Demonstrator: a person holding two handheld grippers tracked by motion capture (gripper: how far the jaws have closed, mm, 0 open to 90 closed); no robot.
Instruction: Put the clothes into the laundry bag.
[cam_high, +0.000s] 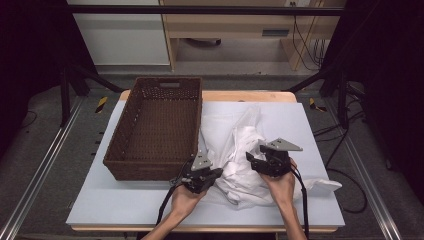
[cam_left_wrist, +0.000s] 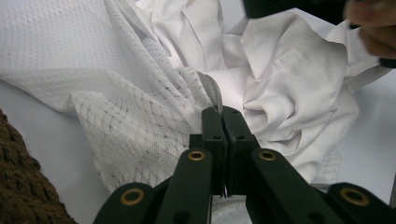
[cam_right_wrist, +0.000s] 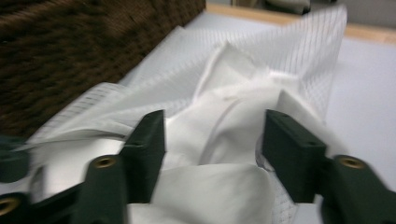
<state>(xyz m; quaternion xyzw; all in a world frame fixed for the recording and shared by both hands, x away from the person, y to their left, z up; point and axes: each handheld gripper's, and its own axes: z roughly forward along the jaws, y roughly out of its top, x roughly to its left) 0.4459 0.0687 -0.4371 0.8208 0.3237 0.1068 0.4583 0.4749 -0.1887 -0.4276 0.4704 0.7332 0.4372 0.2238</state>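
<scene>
High view: your white garment (cam_high: 245, 160) lay crumpled on the table's (cam_high: 125, 200) front-right part, just right of the wicker basket (cam_high: 155, 127), w/ both grippers on it. Left gripper view: your left gripper (cam_left_wrist: 223, 116) was clamped shut on a fold of the mesh fabric. Right gripper view: your right gripper (cam_right_wrist: 212, 140) stood open, cloth between the jaws but not pinched. Looked like you were regrasping; next, close the right on a fold, then lift toward the basket.
</scene>
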